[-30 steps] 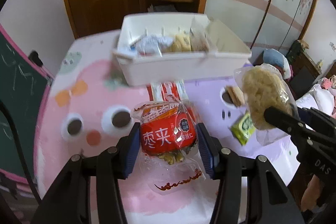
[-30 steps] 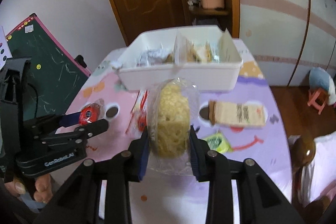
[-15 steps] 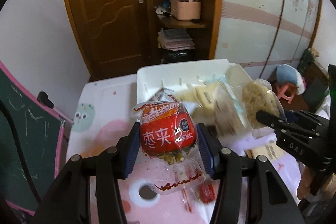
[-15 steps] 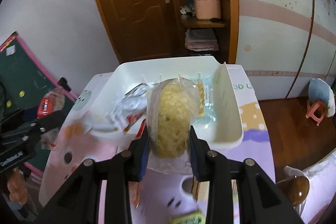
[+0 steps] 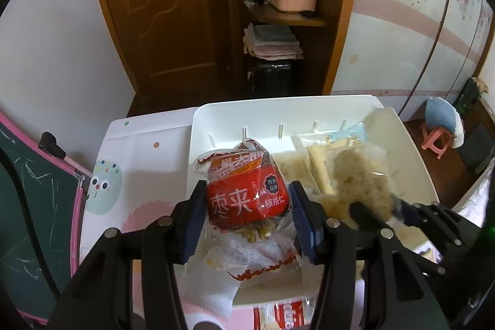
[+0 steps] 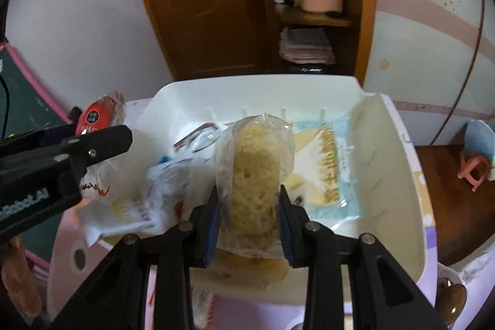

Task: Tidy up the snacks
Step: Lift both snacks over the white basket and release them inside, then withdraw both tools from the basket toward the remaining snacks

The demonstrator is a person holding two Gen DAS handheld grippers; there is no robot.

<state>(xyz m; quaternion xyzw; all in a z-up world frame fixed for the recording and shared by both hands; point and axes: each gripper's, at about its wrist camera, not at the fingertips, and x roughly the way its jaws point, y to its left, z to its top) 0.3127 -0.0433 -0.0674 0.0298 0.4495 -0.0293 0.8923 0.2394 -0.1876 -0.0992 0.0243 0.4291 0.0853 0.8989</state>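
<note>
White bin (image 5: 411, 150) now lay directly beneath both loads, versus ahead a second earlier. Left gripper (image 5: 247, 214) clamped red date-walnut packet (image 5: 247, 200); right gripper (image 6: 249, 218) clamped pale noodle cake (image 6: 253, 172). Release likely next.

The table (image 5: 136, 150) has a cover with cartoon faces, white at the far edge and pink nearer. A big white bin (image 5: 278, 109) sits on it by the far edge. A red and white packet (image 5: 286, 314) lies at the bin's near side.
</note>
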